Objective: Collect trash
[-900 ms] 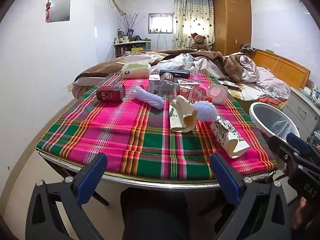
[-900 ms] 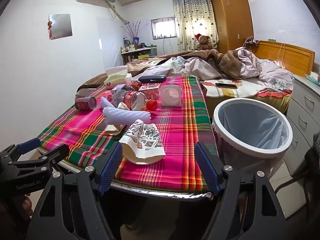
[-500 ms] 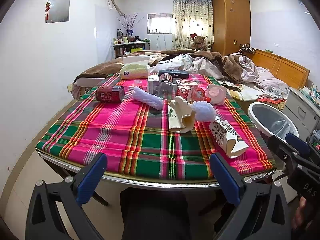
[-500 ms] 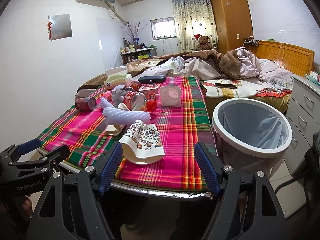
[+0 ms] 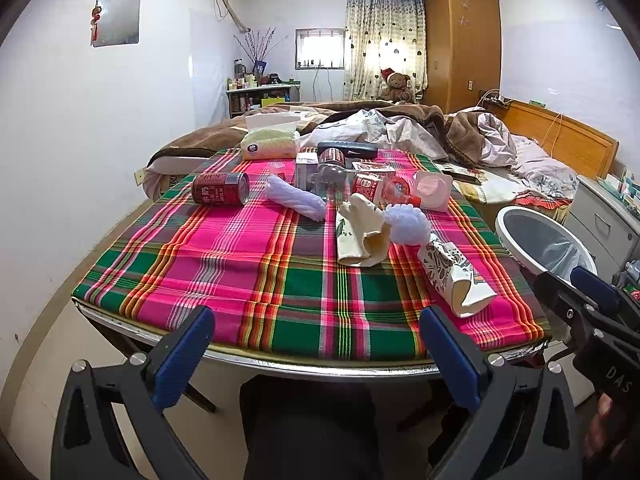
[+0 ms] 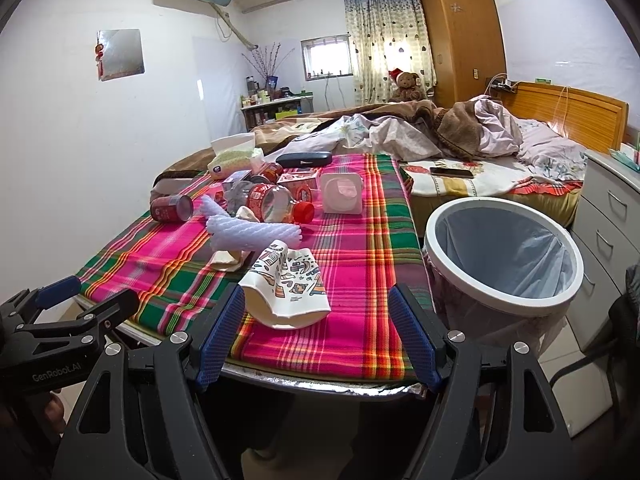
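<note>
A plaid-covered table (image 5: 248, 272) (image 6: 352, 240) holds trash: a crushed patterned paper cup (image 5: 456, 280) (image 6: 286, 284), a cream paper cup (image 5: 360, 232), white foam netting (image 5: 296, 200) (image 6: 248, 234), a red can (image 5: 220, 188) (image 6: 172, 208), a clear bottle with red cap (image 6: 276, 202). A white bin (image 6: 504, 256) (image 5: 540, 240) with a liner stands right of the table. My left gripper (image 5: 316, 352) is open and empty before the table's front edge. My right gripper (image 6: 316, 332) is open, with the patterned cup just ahead of its fingers.
A tissue pack (image 5: 272, 140), a dark case (image 6: 304, 159) and small boxes (image 6: 340, 194) lie at the table's far end. A bed (image 6: 460, 140) with heaped blankets is behind. Drawers (image 6: 612, 216) stand right of the bin.
Both grippers have moved slightly; the view has shifted a little. Nothing on the table moved.
</note>
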{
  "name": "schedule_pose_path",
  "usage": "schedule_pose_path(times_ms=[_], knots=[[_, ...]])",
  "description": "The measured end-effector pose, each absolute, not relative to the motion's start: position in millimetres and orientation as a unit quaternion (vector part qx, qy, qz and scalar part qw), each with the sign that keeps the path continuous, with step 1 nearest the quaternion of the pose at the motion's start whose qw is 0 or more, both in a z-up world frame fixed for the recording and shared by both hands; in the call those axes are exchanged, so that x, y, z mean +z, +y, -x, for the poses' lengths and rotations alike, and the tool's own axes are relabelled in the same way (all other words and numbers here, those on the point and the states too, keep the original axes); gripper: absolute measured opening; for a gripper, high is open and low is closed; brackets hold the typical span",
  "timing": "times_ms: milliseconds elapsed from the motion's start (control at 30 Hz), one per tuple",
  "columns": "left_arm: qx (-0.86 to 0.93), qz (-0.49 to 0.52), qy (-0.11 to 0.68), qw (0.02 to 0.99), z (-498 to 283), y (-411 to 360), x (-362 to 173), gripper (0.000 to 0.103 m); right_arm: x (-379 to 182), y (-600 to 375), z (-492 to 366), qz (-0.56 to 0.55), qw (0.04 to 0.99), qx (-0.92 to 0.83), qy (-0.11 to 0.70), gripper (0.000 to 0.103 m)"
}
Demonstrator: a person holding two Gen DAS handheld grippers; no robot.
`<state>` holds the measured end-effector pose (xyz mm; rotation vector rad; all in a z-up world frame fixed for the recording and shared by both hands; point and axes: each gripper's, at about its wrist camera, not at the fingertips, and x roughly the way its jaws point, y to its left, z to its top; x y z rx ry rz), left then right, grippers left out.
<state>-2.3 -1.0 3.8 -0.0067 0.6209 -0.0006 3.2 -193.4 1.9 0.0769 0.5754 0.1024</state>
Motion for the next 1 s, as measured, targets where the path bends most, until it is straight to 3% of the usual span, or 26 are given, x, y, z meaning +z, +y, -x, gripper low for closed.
schedule_pose_path(times_ms=[1000], knots=[[0.000,0.004,0.303,0.953,3.5,-1.6,5.9,0.103,2.9,-193.2,-1.9,-0.038,0.957,0.052,0.283,0.076]])
